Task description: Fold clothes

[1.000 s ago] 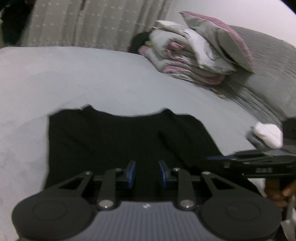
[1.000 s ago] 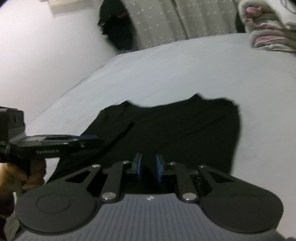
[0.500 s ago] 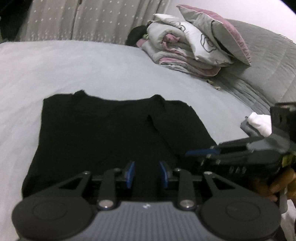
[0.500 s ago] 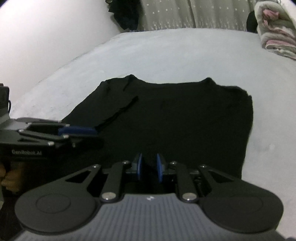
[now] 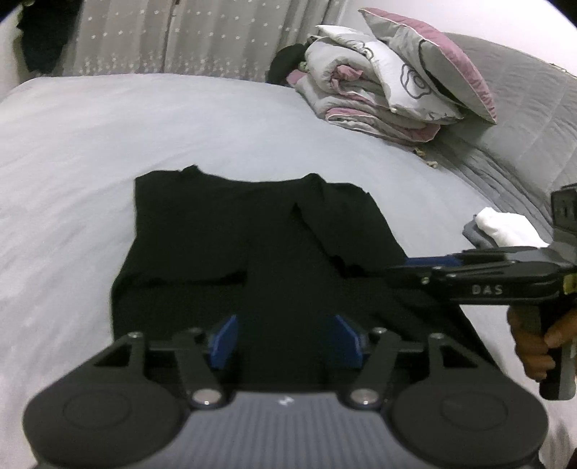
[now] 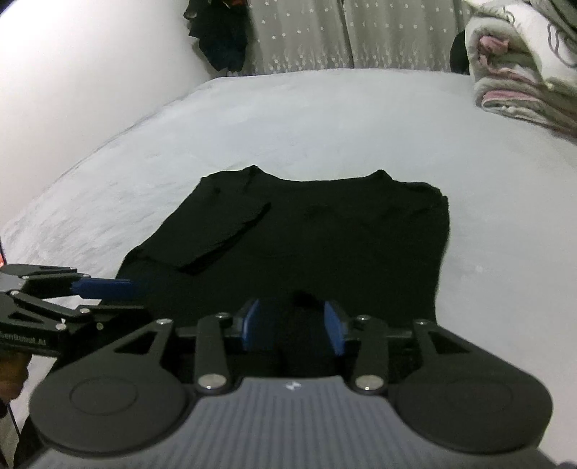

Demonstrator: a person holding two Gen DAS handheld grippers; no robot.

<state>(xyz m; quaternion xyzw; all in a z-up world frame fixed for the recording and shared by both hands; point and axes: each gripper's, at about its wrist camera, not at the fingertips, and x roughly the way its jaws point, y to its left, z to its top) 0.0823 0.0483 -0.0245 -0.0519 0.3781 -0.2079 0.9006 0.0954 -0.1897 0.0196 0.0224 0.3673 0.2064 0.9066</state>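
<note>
A black shirt (image 5: 252,245) lies flat on the grey bed (image 5: 90,151), both sleeves folded in over its body. The left gripper (image 5: 285,339) hangs over the near hem, its jaws opening, no cloth pinched between them. Just beside it, the right gripper (image 6: 292,324) hangs over the same hem, its jaws opening too, gripping nothing. Folded quilts (image 5: 375,97) sit far right.

each view sits low behind its own gripper, looking forward and down along the blue fingers over the bed (image 5: 108,151). the left wrist view faces toward the folded bedding (image 5: 378,97) at upper right; the right wrist view faces the curtain (image 6: 342,32) and the wall on its left. both share the black shirt (image 5: 252,245) (image 6: 324,231), close ahead, and each catches the other gripper at its edge.
</note>
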